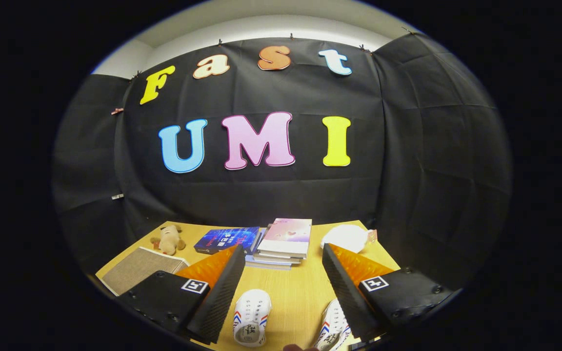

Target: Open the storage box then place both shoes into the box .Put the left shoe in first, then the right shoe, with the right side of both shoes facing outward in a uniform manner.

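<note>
Currently your tool is spread wide, gripping nothing, its two fingers held above the wooden worktop with bare wood showing between them.

Count of items on the worktop:
- Shoes: two, white with red and blue stripes. One shoe lies just inside the left finger, toe pointing away from you; the other shoe lies against the inner edge of the right finger, partly hidden by it. Both sit low between the fingers, near their bases — neither touches a fingertip, as far as can be told.
- Books: one blue book lying flat beyond the left fingertip, and beside it a stack of books with a pink cover on top; the exact number in the stack cannot be told.
- Plush toy: one, tan, far left.
- Woven mat: one, grey-beige, just left of the left finger.
- White bundle: one, beyond the right fingertip — what it is cannot be told.
</note>
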